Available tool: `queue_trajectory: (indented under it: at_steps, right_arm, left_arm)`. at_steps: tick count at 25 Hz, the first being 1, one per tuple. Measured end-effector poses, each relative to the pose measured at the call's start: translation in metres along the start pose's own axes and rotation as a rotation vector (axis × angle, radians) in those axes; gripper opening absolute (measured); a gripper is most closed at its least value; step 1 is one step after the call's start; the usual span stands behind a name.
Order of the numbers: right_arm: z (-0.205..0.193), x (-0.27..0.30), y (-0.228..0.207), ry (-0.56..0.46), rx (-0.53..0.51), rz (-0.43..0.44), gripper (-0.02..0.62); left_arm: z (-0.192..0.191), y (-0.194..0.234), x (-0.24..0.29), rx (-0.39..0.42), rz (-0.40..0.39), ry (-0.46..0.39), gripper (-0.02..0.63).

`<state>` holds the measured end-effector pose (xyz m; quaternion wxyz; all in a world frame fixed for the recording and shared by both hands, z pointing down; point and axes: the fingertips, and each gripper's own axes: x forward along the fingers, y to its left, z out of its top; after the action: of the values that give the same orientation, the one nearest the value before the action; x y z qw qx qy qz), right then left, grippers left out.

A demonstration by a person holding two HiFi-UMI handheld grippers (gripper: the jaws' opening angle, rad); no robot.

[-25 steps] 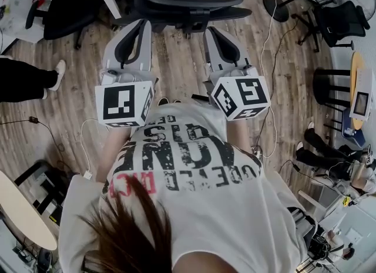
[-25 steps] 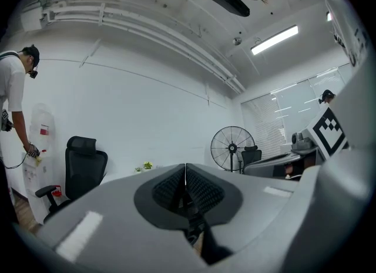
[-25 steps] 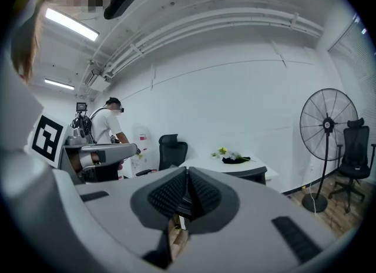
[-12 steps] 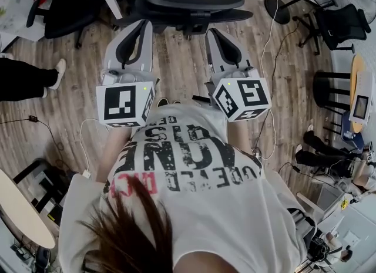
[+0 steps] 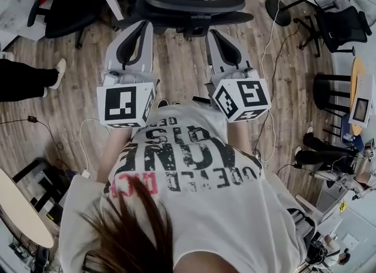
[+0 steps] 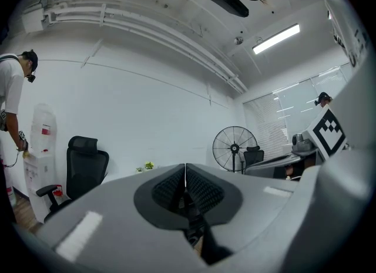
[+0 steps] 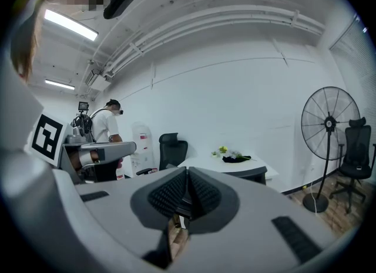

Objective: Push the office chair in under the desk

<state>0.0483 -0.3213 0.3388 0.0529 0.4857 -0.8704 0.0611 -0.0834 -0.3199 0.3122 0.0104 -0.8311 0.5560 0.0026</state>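
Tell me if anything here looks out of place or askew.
Only the loose white cables trailing across the wooden floor by the black office chair look untidy; nothing appears spilled or damaged.

The floor (image 5: 182, 60) is wood plank; the walls (image 6: 147, 107) and ceiling (image 6: 147, 7) are white. A strip light (image 6: 276, 39) is lit overhead, and window blinds (image 6: 276, 119) cover the right side. A pedestal fan (image 7: 329, 126) stands far right beside a spare black chair (image 7: 355, 148); a water dispenser (image 6: 42, 142) stands far left.
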Motion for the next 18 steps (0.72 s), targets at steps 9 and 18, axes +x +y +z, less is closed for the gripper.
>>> queue_trajectory:
  at_steps: [9,18]
  right_arm:
    - [0.0011,0.0047,-0.0006,0.000,-0.001,0.004,0.021]
    - [0.0018,0.0072,0.0001,-0.002,-0.003,0.000,0.021]
  left_arm:
    - [-0.0001,0.0035,0.0021,0.002,0.005,0.002,0.012]
    - [-0.0007,0.0082,0.0016,-0.001,0.004,-0.002,0.012]
